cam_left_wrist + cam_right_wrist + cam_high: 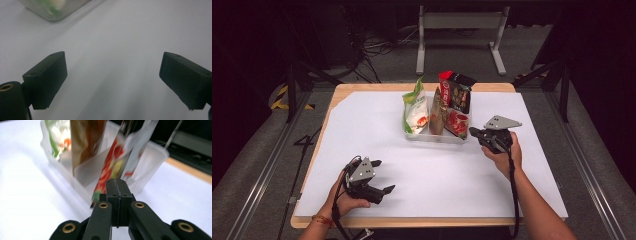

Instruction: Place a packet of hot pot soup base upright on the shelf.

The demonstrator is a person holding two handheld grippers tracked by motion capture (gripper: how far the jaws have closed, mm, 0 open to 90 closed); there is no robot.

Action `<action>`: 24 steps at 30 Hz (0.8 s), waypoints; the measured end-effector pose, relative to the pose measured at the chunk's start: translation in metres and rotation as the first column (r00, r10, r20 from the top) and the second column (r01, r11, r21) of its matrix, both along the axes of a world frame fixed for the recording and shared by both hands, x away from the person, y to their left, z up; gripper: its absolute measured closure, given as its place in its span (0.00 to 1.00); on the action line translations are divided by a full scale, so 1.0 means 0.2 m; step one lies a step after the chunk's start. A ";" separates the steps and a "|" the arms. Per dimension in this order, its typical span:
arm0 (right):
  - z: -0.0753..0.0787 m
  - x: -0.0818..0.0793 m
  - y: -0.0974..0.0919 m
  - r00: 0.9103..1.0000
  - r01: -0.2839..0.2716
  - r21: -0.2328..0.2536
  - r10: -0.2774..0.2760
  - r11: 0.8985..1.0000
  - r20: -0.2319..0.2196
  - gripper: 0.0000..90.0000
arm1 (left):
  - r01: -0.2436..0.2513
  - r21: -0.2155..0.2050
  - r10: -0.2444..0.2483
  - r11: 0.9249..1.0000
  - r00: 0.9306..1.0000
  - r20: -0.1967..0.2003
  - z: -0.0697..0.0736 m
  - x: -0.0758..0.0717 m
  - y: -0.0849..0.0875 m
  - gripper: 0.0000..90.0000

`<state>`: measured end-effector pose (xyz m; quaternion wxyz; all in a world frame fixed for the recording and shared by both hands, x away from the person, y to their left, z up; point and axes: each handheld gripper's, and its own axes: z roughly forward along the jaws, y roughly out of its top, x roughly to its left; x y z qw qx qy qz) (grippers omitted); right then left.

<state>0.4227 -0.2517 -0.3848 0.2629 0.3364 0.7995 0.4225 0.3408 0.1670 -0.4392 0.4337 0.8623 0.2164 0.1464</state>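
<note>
Clear plastic bin (412,135) of snack packets sits upper centre of the high view. Right gripper (475,133), jaws pressed together, nothing between, points at its right end. Left gripper (382,176), lower left, jaws spread.

Black two-jaw grippers, grey three-cornered top plates, brass screws, black cables, beaded wrist bracelet (318,218)

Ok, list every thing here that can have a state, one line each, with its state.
left gripper: jaws wide open, nothing between them
right gripper: jaws shut, pads together
clear bin: holds packets standing up
green packet: upright in bin
brown packet: upright in bin
red packet: leaning, by the right gripper
</note>
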 end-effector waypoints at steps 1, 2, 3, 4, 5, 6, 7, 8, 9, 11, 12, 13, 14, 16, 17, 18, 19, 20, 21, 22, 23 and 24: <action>-0.01 0.00 0.01 1.000 -0.002 -0.007 0.002 1.000 -0.006 1.00 | 0.001 -0.002 -0.001 1.000 1.000 0.000 0.00 0.00 0.00 0.10; -0.03 0.00 0.02 1.000 -0.009 -0.010 0.009 1.000 -0.013 1.00 | 0.000 -0.001 0.000 1.000 1.000 0.000 0.00 0.00 0.00 0.10; -0.04 0.00 0.03 1.000 -0.009 -0.017 0.008 1.000 -0.017 1.00 | 0.000 0.000 0.000 1.000 1.000 -0.001 0.00 0.00 0.00 0.10; -0.05 0.01 0.04 1.000 -0.001 -0.032 0.001 0.999 -0.020 1.00 | 0.001 -0.001 -0.001 1.000 1.000 -0.001 0.00 0.00 0.00 0.10; -0.06 0.01 0.05 1.000 0.004 -0.043 -0.005 0.999 -0.021 1.00 | 0.001 0.000 -0.001 1.000 1.000 -0.001 0.00 0.00 0.00 0.10; -0.06 0.02 0.06 1.000 0.000 -0.045 -0.001 0.999 -0.019 1.00 | 0.001 0.001 -0.001 1.000 1.000 0.000 0.00 0.00 0.00 0.10; -0.07 0.02 0.06 1.000 0.010 -0.056 -0.010 0.998 -0.011 1.00 | 0.001 0.001 -0.001 1.000 1.000 0.000 0.00 0.00 0.00 0.10; -0.07 0.03 0.07 1.000 0.016 -0.068 -0.016 0.998 -0.005 1.00 | 0.001 -0.001 -0.001 1.000 1.000 -0.003 0.00 0.00 0.00 0.10; -0.07 0.03 0.07 1.000 0.018 -0.072 -0.018 0.997 -0.004 1.00 | -0.001 -0.001 0.001 1.000 1.000 -0.004 0.00 0.00 0.00 0.10; -0.08 0.04 0.08 1.000 0.024 -0.085 -0.025 0.996 -0.007 1.00 | 0.001 -0.002 -0.001 1.000 1.000 -0.004 0.00 0.00 0.00 0.10; -0.09 0.05 0.08 1.000 0.022 -0.083 -0.023 0.996 -0.010 1.00 | 0.001 0.000 -0.001 1.000 1.000 -0.002 0.00 0.00 0.00 0.10; -0.10 0.05 0.08 1.000 0.020 -0.081 -0.022 0.996 -0.016 1.00 | 0.001 -0.003 -0.001 1.000 1.000 -0.004 0.00 0.00 0.00 0.10; -0.10 0.06 0.08 1.000 0.018 -0.078 -0.020 0.997 -0.024 1.00 | 0.004 0.000 -0.004 1.000 1.000 -0.002 0.00 0.00 0.00 0.10; -0.11 0.06 0.09 0.999 0.021 -0.067 -0.023 0.998 -0.028 1.00 | 0.005 0.000 -0.005 1.000 1.000 -0.003 0.00 0.00 0.00 0.10; -0.11 0.07 0.10 0.999 0.025 -0.071 -0.028 0.997 -0.028 1.00 | 0.004 0.001 -0.004 1.000 1.000 -0.002 0.00 0.00 0.00 0.10; -0.11 0.07 0.10 0.999 0.021 -0.074 -0.023 0.997 -0.027 1.00 | 0.004 0.001 -0.004 1.000 1.000 -0.002 0.00 0.00 0.00 0.10; -0.11 0.07 0.10 0.999 0.021 -0.074 -0.023 0.997 -0.027 1.00 | 0.004 -0.003 -0.004 1.000 1.000 -0.006 0.00 0.00 0.00 0.10; -0.11 0.06 0.11 0.999 0.017 -0.075 -0.019 0.997 -0.027 1.00 | 0.004 -0.001 -0.004 1.000 1.000 -0.004 0.00 0.00 0.00 0.10; -0.10 0.06 0.11 0.999 0.017 -0.081 -0.019 0.997 -0.027 1.00 | 0.002 -0.002 -0.002 1.000 1.000 -0.006 -0.01 0.00 0.00 0.10; -0.10 0.06 0.10 0.999 0.016 -0.081 -0.019 0.997 -0.026 1.00 | 0.002 -0.002 -0.002 1.000 1.000 -0.007 -0.01 0.00 0.00 0.10; -0.10 0.05 0.10 0.999 0.016 -0.072 -0.018 0.997 -0.028 1.00 | 0.002 -0.001 -0.002 1.000 1.000 -0.007 -0.01 0.00 0.00 0.10; -0.09 0.05 0.09 0.999 0.015 -0.067 -0.017 0.998 -0.028 1.00 | 0.000 -0.001 0.000 1.000 1.000 -0.007 -0.01 0.00 0.00 0.10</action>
